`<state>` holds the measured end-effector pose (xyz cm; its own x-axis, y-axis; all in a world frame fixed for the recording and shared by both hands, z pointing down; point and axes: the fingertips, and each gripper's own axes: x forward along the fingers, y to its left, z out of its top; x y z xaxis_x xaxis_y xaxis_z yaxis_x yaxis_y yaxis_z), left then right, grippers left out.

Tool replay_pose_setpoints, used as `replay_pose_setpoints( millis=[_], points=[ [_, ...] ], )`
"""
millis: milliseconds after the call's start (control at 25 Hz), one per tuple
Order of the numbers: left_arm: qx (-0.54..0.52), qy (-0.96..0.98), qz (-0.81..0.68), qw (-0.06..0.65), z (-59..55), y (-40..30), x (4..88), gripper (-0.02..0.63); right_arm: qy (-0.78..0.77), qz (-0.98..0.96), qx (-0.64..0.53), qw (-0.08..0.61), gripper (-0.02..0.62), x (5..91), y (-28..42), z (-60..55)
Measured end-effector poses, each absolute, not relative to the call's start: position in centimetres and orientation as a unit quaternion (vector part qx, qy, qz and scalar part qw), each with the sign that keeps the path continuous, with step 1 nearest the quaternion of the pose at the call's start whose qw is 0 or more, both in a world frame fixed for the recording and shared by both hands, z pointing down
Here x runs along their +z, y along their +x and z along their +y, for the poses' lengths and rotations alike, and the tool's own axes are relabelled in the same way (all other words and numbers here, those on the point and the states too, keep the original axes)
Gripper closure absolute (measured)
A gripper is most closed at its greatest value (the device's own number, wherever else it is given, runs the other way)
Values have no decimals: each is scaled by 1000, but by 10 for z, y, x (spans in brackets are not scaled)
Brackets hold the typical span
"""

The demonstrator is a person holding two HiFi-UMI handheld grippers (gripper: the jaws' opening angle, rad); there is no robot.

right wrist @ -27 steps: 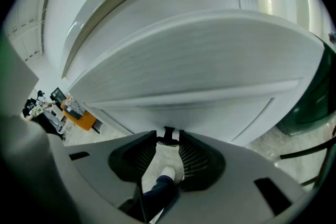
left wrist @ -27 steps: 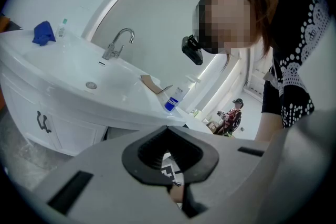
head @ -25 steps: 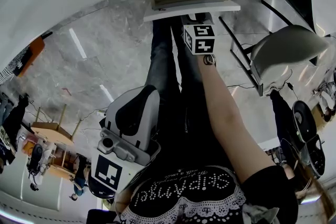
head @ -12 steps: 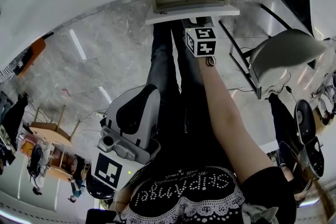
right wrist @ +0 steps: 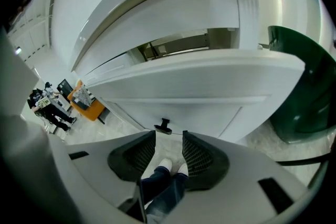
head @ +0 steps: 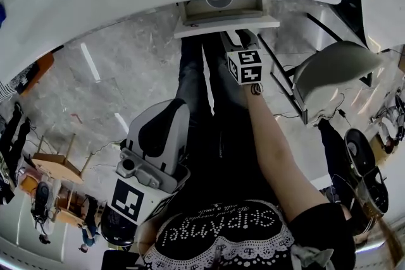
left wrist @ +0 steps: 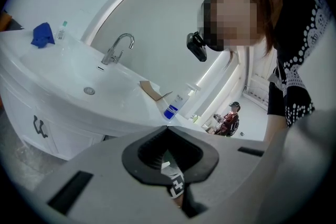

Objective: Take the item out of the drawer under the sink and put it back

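The white drawer under the sink counter stands pulled out, and a pale round item lies inside it. My right gripper hovers just in front of the drawer front. In the right gripper view the black drawer handle sits right above the right gripper. Its jaws have just been opening and stand apart with nothing between them. My left gripper hangs low by the person's legs, far from the drawer. The left gripper has its tips together and holds nothing.
A curved white sink counter carries a faucet, a blue cloth, a cardboard piece and a blue-labelled bottle. A chair stands right of the drawer, dark green in the right gripper view.
My right gripper has drawn back a little from the drawer front. The drawer stays open and the left gripper has kept still.
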<state>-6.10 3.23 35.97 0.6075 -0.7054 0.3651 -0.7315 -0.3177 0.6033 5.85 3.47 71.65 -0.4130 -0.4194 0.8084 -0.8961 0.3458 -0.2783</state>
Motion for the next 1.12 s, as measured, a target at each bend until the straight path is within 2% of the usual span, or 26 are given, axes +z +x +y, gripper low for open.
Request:
replay_pose_setpoints(
  millis=[240,360,600,880,1120],
  points=[
    [5,821,-440,364,21,-62,343,601,415,-772,384,291,449,686,67,39],
    [1,826,-440,352,14,-65,332,601,414,-776,386,276,522,665,70,37],
    [-6,836,-441,327,3,-66,318,601,426,-784,368,259,569,632,79,24],
    [-9,839,-453,300,0,-75,298,601,438,-800,341,228,577,585,92,10],
    [9,841,-483,245,-9,-92,286,601,465,-806,317,183,577,538,104,-11]
  ],
)
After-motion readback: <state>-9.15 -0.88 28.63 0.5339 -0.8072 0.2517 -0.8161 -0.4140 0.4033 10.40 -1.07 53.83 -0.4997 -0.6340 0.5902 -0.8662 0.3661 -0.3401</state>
